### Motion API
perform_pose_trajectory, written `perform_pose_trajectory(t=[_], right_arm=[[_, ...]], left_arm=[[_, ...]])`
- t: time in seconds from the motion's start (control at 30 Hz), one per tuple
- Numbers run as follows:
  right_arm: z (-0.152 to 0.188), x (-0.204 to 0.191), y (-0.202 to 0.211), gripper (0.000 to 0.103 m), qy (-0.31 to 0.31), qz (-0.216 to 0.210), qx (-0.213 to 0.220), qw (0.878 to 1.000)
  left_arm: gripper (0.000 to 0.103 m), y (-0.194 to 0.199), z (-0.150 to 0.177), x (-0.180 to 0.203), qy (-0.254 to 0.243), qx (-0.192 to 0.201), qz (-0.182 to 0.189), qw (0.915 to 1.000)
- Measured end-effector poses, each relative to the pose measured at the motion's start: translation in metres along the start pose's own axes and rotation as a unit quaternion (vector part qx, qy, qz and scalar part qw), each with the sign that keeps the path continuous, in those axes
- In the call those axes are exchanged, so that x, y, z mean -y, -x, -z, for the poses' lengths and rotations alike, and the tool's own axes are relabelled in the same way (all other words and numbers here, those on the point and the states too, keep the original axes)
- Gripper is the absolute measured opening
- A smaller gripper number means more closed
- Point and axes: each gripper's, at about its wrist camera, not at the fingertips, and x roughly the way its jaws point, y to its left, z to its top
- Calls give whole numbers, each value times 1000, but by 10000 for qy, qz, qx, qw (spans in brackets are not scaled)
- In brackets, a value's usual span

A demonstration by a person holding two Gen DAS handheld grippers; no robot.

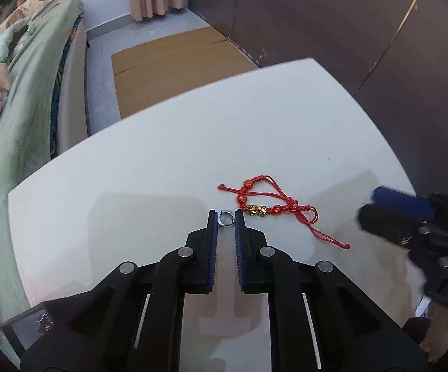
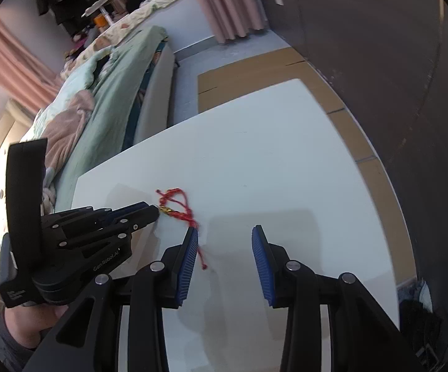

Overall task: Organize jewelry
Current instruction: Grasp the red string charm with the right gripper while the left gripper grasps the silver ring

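"GenRobot.AI" lettering on left gripper (image 2: 157,212), fingers pinching silver ring (image 1: 226,218); right gripper (image 2: 225,232) fingers spread, empty.

Black grippers (image 1: 226,217), ribbed blue pads (image 2: 189,263)

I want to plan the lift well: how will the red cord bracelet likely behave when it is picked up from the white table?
The red cord bracelet will probably be floppy: its thin cord lies in loose loops on the white table, so it should dangle. It looks light, only small beads and a gold charm. The loose tail ends may drag or snag, perhaps near the silver ring.
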Motion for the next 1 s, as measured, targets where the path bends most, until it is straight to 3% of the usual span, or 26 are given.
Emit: perform_pose_trajectory(t=[0.5,0.53,0.63,0.7,0.9,1.0], right_arm=[[-3,-37,-43,32,686,337,-172,9969],[-4,-41,-46,27,745,346,-149,9965],[-4,-38,-48,3,670,340,-202,9970],[-4,-34,-45,3,524,278,-214,9980],[-2,-16,-24,3,218,270,-50,9994],[-2,2,-10,3,-51,302,59,9995]], left_arm=[[2,30,-2,-30,508,174,361,9979],[4,29,-3,-32,574,134,400,9975],[24,27,-5,-30,639,122,439,9969],[42,26,-7,-26,650,126,476,9967],[42,17,-11,-13,636,65,429,9970],[41,9,-13,-4,551,44,227,9982]])
